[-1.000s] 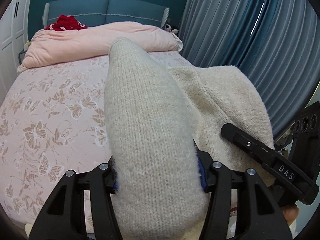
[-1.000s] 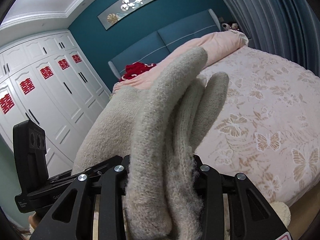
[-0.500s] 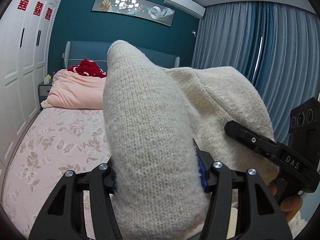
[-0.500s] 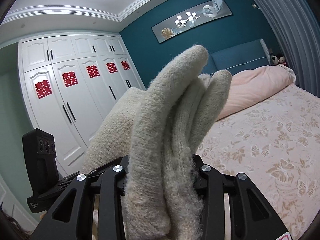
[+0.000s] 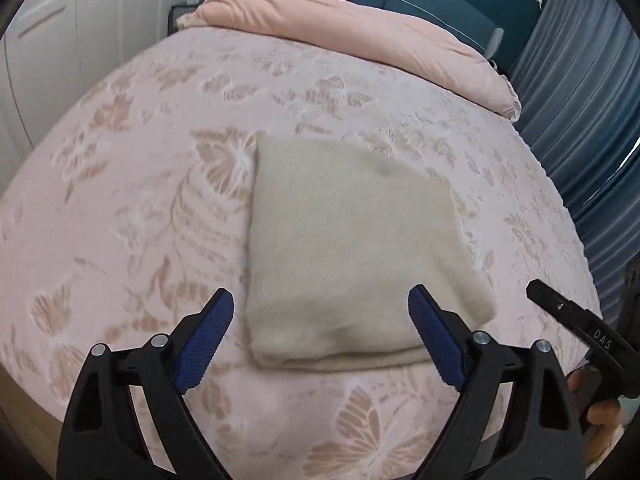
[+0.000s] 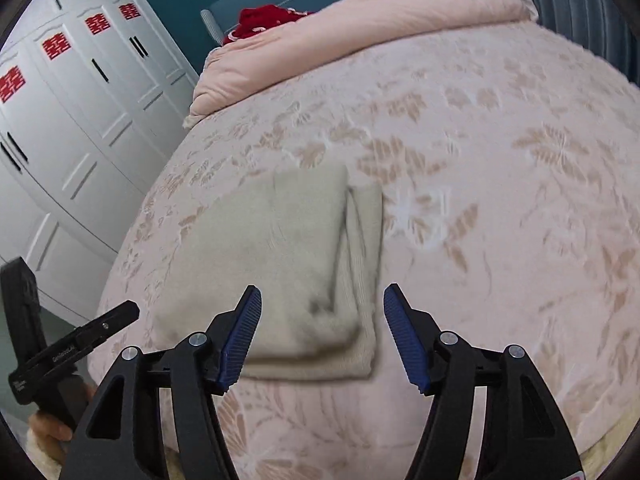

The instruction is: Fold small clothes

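Left wrist: both tongs (image 5: 320, 324) (image 6: 322, 320) wide, empty

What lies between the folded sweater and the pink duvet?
Only bare butterfly-print bedsheet between the folded beige sweater and the pink duvet, in both wrist views.

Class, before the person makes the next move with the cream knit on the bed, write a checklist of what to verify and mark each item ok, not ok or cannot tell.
1. Left gripper open, holding nothing: ok.
2. Right gripper open, holding nothing: ok.
3. Cream knit lies folded on the bedspread, free of both grippers: ok.
4. Fold edges lined up: not ok; in the right wrist view a ribbed under-layer sticks out past the top layer on the right side.
5. Knit clear of the pink duvet: ok.
6. More small clothes waiting to be folded: cannot tell.
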Available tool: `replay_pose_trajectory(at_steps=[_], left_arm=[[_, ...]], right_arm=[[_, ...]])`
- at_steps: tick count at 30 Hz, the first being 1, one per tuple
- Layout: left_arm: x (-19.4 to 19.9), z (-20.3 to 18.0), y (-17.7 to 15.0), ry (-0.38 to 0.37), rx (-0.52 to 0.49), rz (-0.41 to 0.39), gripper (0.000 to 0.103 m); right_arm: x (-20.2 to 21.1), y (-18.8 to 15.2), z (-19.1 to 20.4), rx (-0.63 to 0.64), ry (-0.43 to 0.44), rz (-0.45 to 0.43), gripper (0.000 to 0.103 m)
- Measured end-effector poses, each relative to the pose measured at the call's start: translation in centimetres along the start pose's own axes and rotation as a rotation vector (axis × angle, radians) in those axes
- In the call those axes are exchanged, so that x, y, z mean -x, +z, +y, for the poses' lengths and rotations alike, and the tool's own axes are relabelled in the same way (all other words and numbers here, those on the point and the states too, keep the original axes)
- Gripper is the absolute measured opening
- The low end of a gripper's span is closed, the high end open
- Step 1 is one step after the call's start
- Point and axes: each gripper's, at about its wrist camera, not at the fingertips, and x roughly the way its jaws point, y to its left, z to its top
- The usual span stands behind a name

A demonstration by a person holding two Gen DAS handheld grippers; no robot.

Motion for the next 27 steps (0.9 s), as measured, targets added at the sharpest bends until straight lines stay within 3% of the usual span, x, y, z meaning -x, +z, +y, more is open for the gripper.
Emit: replay_pose_trajectory(at_steps=[5,13,14,15,17,18,19,23,25,27], left_arm=[[-1.2,1.5,-1.6,-0.056,0.078,-0.003,0.094],[-7.2,4.3,-0.9,-0.183,0.321,0.137,0.094],[-7.8,4.5,-0.8,-0.201,0.343,0.152,0.093],[-8.2,4.5,-0.7,-0.231,0.352,0.158,0.083],[-8.1,3.9,-0.1,-0.221,0.327,0.149,0.074],[-7.7,3.4,0.4,-0.218,0.303,0.138,0.067],[-7.2,2.8,1.0,-0.227,0.279,0.125,0.060],[-3.6,0.9,3.8,-0.250,0.178,0.014,0.056],[-2.5,0.3,4.7,-0.238,0.144,-0.030,0.058],[-3.3,-0.1,4.7,-0.189,0.123,-0.015,0.065]], right_arm=[[-2.8,1.2,0.3,-0.018,0.020,0.051,0.079],[-12.5,2.5,-0.9,-0.212,0.034,0.225,0.083],[-12.7,2.6,-0.9,-0.236,0.039,0.213,0.081],[-12.7,3.0,-0.6,-0.235,0.062,0.208,0.059],[-11.6,4.4,1.0,-0.185,0.069,0.176,0.039],[-10.4,5.4,2.2,-0.130,0.099,0.132,0.036],[-8.9,6.3,3.5,-0.072,0.126,0.080,0.035],[-3.7,8.9,7.7,0.110,0.147,-0.117,0.035],[-4.0,9.0,7.2,0.152,0.106,-0.113,0.041],[-7.1,7.9,4.5,0.141,0.027,-0.012,0.050]])
